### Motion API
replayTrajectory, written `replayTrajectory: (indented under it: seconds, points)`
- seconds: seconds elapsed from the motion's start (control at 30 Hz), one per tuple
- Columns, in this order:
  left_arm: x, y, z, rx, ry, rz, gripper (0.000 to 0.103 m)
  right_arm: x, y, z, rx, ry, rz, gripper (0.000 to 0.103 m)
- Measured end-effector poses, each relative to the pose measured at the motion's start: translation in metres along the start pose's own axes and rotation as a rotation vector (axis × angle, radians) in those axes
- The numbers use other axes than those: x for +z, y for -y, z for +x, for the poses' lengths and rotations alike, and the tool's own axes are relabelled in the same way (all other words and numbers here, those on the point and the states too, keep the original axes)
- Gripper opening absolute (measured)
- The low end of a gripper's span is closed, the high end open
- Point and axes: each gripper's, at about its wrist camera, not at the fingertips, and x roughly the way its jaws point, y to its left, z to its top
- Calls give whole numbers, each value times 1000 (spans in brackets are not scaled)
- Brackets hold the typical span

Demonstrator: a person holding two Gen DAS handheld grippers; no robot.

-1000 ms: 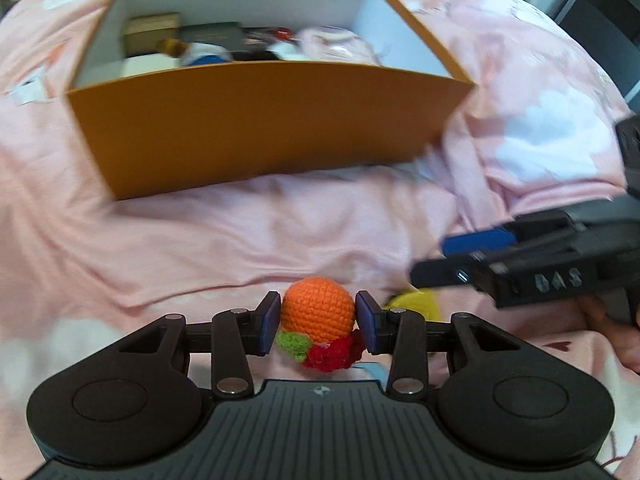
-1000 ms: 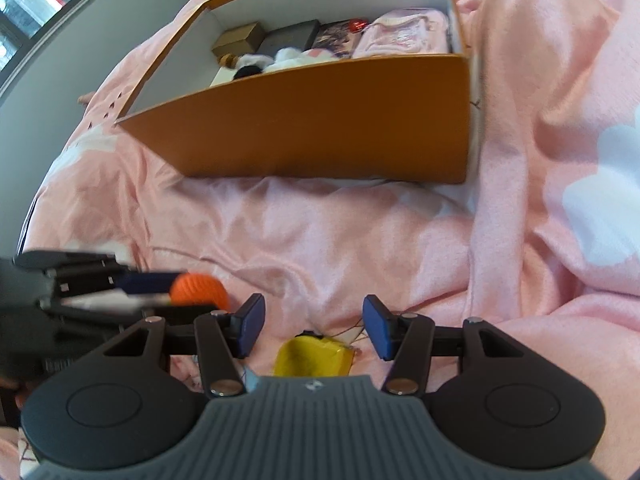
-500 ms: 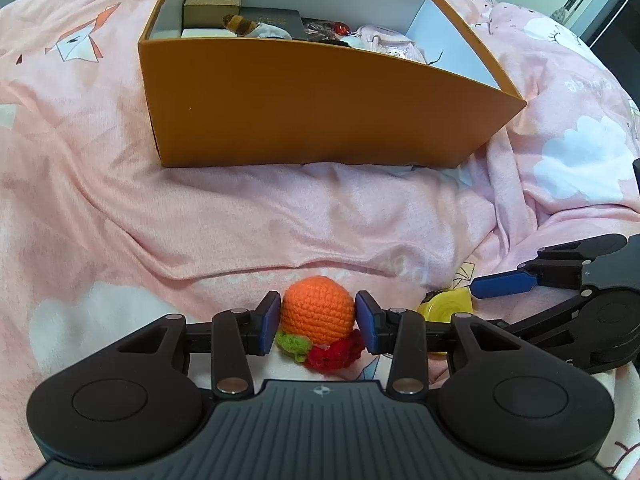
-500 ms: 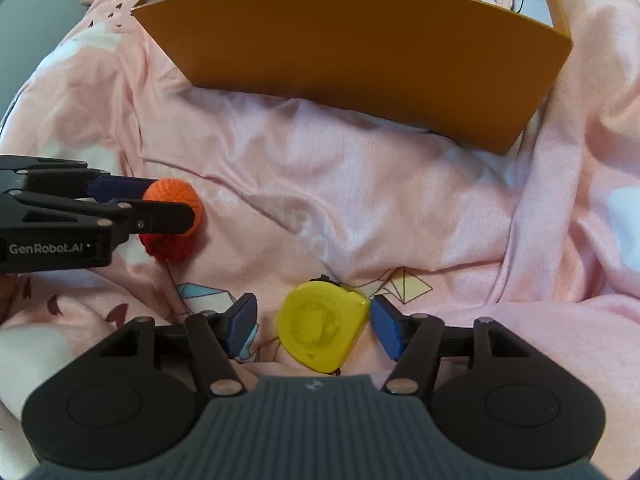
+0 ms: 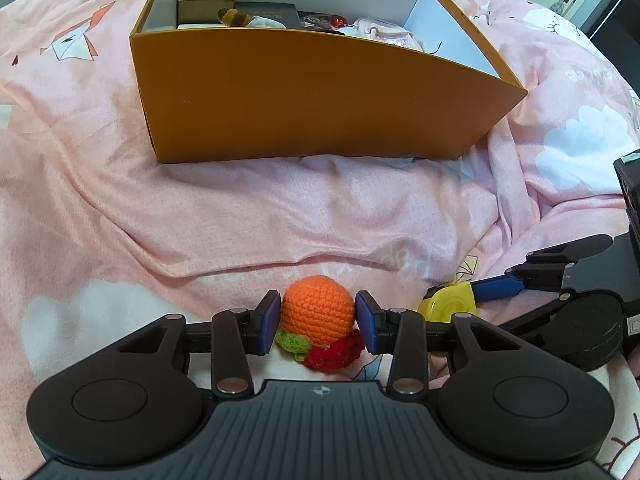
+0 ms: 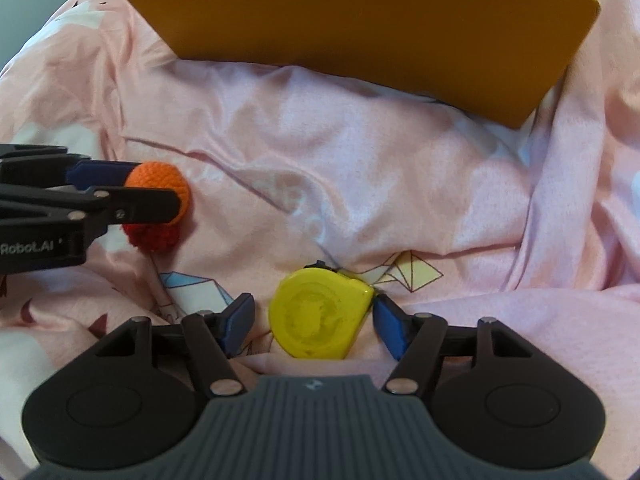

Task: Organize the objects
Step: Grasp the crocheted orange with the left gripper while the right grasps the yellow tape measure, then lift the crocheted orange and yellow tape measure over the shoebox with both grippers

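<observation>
A pink bedspread [image 5: 120, 208] is covered by an orange box [image 5: 312, 92]. Before it, a crocheted orange toy [image 5: 318, 314] is clamped by the left gripper [image 5: 318, 322]. A yellow tape measure [image 6: 320, 316] on the bedspread is straddled, ungripped, by the right gripper [image 6: 314, 322], whose jaws have just been closing.

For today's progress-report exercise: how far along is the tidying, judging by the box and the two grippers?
Done: several items already lie in the orange box. In hand: the left gripper is shut on the crocheted orange; the right gripper, jaws just closing, straddles the yellow tape measure on the blanket. Left: boxing both.
</observation>
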Motion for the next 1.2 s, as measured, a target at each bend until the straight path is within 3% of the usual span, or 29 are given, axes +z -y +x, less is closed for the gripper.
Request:
replayTrajectory:
  seconds: [0.4,0.7,0.93,1.2]
  points:
    - [-2,-1,-2,-13,21,-6,46,-5,-3,-15,-1,71,6,59]
    - [6,-5,-23,-107,98,-27,46,6,1,-49,14,197,7,59]
    - [26,0,-54,-200,178,-29,46,23,4,-87,30,287,-42,59]
    - [78,14,-81,-263,259,34,46,59,12,-144,8,402,-165,59]
